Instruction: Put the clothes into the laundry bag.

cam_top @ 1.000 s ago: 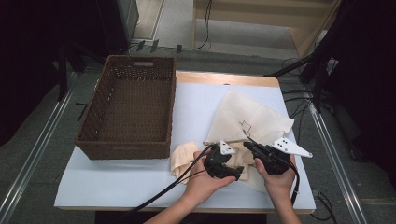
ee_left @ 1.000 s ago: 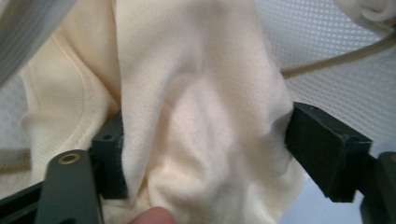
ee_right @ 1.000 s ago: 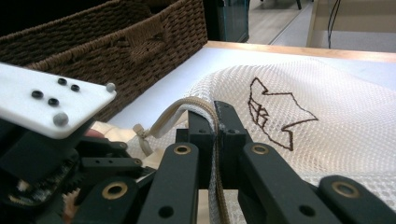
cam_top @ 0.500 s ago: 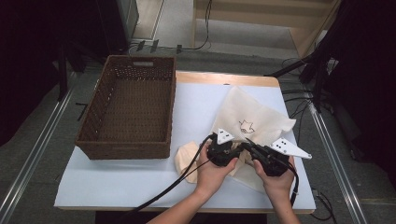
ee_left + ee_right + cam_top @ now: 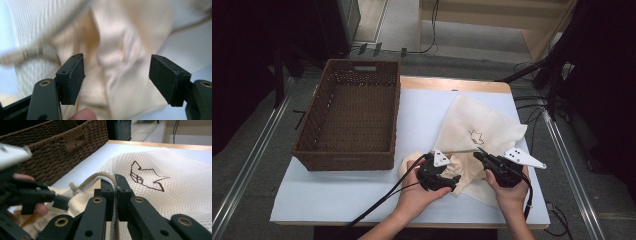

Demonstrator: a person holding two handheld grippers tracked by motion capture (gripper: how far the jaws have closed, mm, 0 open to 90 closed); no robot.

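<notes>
1. A brown woven wicker basket [image 5: 349, 117] stands on the left half of the white-topped table [image 5: 337, 195], its far end at the table's back edge.
2. A white mesh laundry bag with a dark embroidered outline [image 5: 479, 127] lies on the right half, well apart from the basket.
3. A crumpled cream cloth [image 5: 462, 170] lies at the bag's near edge, just in front of it and partly inside its mouth.
4. The left gripper [image 5: 438, 172] sits over the cloth; the right gripper [image 5: 482, 156] sits to its right, at the bag's rim.
</notes>
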